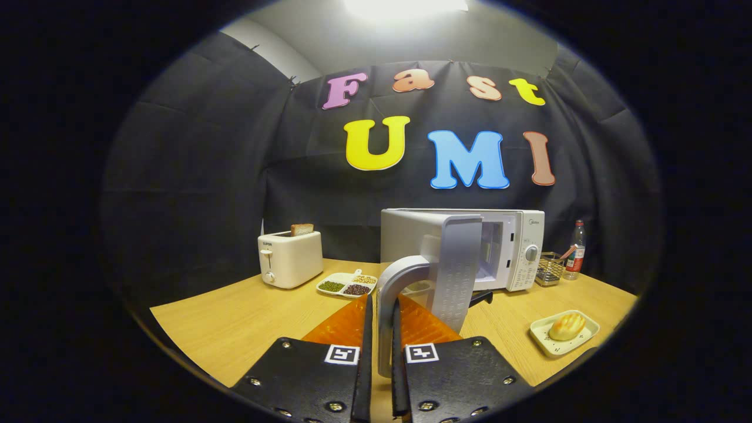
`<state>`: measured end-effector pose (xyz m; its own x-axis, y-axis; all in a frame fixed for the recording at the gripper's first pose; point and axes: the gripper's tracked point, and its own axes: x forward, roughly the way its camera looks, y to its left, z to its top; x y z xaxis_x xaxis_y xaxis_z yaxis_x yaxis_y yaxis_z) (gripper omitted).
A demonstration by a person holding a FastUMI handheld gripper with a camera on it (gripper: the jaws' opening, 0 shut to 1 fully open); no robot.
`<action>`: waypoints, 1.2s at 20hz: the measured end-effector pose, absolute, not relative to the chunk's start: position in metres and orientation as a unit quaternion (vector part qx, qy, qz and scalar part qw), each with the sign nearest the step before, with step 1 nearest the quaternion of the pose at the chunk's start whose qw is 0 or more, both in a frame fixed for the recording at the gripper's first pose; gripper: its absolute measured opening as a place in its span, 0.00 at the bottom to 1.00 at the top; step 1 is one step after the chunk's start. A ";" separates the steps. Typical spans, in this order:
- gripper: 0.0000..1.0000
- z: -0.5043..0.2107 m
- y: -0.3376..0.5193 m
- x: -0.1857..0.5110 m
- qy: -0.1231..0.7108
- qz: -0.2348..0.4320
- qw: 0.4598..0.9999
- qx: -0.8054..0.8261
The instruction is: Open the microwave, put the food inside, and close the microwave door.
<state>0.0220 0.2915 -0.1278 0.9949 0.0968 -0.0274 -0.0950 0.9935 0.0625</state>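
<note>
gripper (pixel 382 329) fingers pinch the door handle (pixel 395 294) of the half-open microwave (pixel 517 247); door hides most of its cavity. bread (pixel 566 326) sits on a plate (pixel 543 341), near right. toaster (pixel 290 257) label unreadable.

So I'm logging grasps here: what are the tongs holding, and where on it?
The tongs are shut on the microwave door's handle, at its lower end.
</note>
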 end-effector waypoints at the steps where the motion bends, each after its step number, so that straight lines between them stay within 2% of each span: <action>1: 0.14 -0.126 0.301 0.022 0.008 0.032 0.999 0.030; 8: 0.14 -0.125 0.328 0.020 0.003 -0.007 0.999 0.036; 11: 0.14 -0.123 0.337 0.007 0.029 0.038 0.997 0.066; 12: 0.20 -0.120 0.344 0.000 0.037 0.064 0.994 0.075; 15: 0.86 -0.102 0.351 -0.022 0.042 0.145 0.986 0.077; 16: 0.93 -0.098 0.341 -0.029 0.042 0.157 0.984 0.071; 17: 0.96 -0.095 0.333 -0.035 0.043 0.176 0.981 0.070; 21: 0.96 -0.085 0.287 -0.049 0.033 0.233 0.971 0.044; 24: 0.96 -0.092 0.211 -0.039 0.037 0.223 0.974 -0.010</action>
